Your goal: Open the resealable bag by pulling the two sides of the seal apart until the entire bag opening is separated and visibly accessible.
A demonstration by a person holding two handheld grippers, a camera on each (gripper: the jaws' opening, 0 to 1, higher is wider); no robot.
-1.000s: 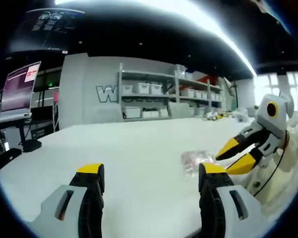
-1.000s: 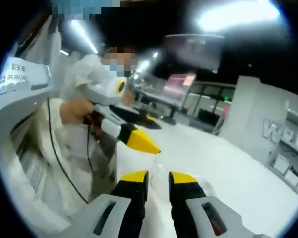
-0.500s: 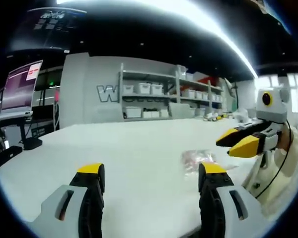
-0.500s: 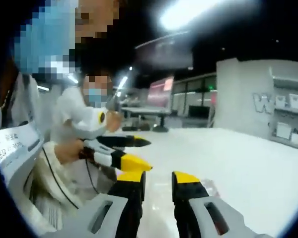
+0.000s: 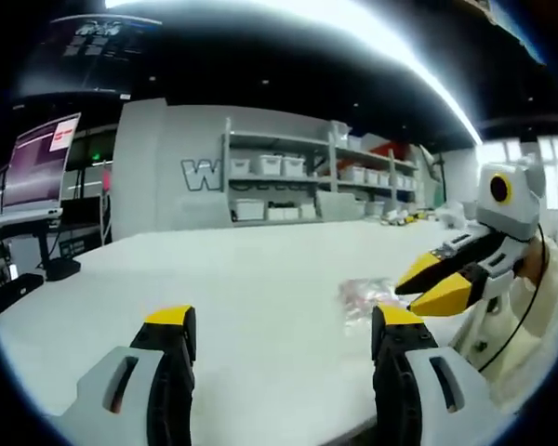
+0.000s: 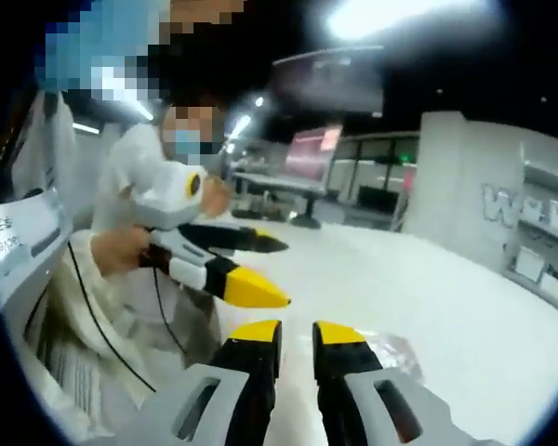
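White tabletop [image 5: 260, 279] stretches ahead of us toward shelving [image 5: 307, 181] on the far wall. Our left gripper [image 5: 284, 334] has its jaws spread wide and empty; our right gripper [image 6: 296, 336] shows only a narrow gap, gripping nothing. Near both tips lies the clear resealable bag [image 5: 365, 295], flat and apparently sealed. We judge the thin film may slip or slide if we pinch just one seal layer.

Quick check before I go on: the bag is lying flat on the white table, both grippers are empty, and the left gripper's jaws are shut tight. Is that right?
Not quite: the left gripper is open, its yellow-tipped jaws standing wide apart in the left gripper view. The rest holds: the resealable bag lies on the white table, and the right gripper hovers beside it with nothing between its jaws.
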